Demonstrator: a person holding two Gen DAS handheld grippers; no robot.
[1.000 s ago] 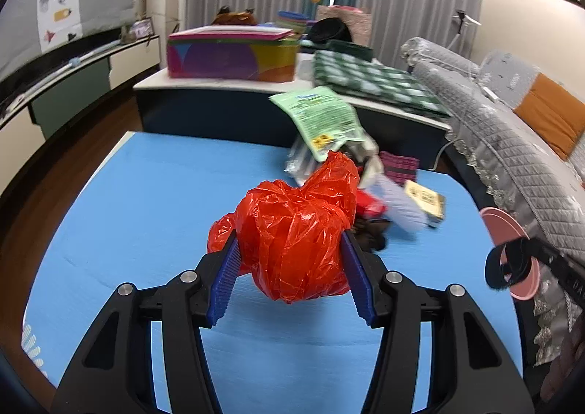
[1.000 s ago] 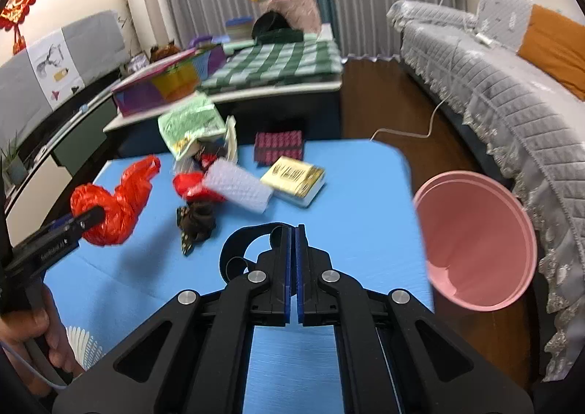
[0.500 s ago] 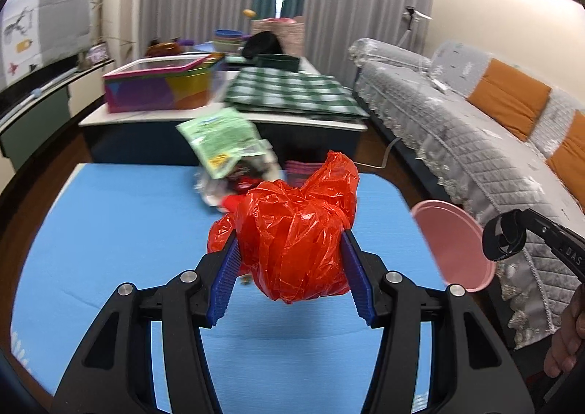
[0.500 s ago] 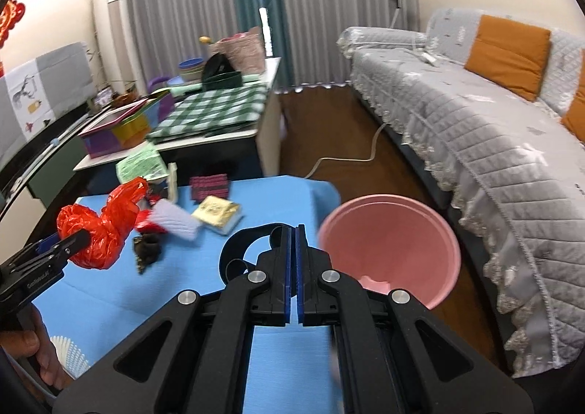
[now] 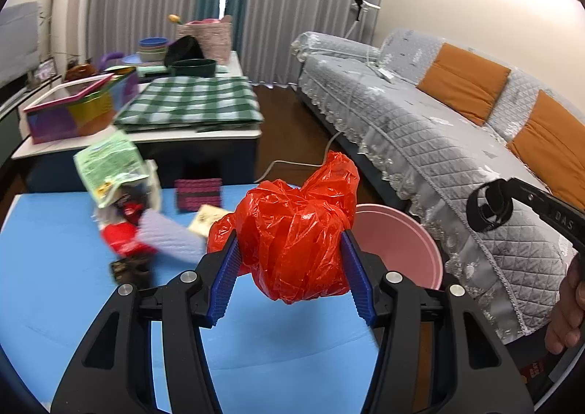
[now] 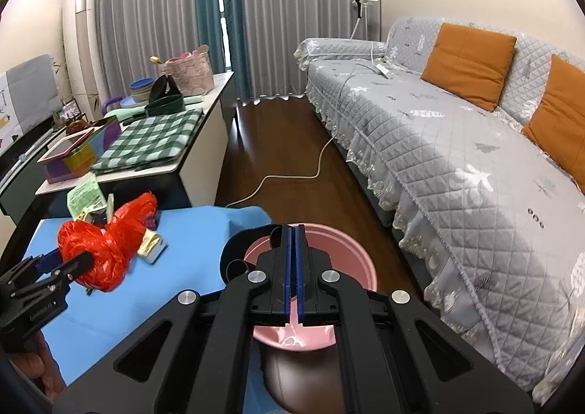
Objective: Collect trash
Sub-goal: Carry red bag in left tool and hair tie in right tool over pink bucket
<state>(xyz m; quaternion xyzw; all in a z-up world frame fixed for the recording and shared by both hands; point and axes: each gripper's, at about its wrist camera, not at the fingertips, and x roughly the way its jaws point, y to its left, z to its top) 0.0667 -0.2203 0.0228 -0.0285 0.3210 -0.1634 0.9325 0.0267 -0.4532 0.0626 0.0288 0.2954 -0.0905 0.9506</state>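
Observation:
A crumpled red plastic bag (image 5: 296,242) hangs above the blue table (image 5: 55,268), and my left gripper (image 5: 290,242) is shut on it with both blue pads pressing its sides. The same bag (image 6: 106,249) shows at the left of the right wrist view. My right gripper (image 6: 292,231) is shut, pinching a black strap loop (image 6: 237,249) at its tips, right over the pink bin (image 6: 351,257). That bin (image 5: 402,242) stands off the table's right edge, just behind the bag. More trash lies on the table: a green packet (image 5: 109,162), a red wrapper (image 5: 122,242) and a yellow box (image 5: 204,222).
A grey quilted sofa (image 6: 457,143) with orange cushions runs along the right. A low cabinet with a green checked cloth (image 6: 153,140) stands behind the table. A white cable (image 6: 292,176) lies on the wooden floor. A person's hand (image 5: 566,311) holds the right gripper.
Both grippers have swung right, away from the trash pile and toward the pink bin. The bin now sits under the right gripper. The red bag stays gripped.

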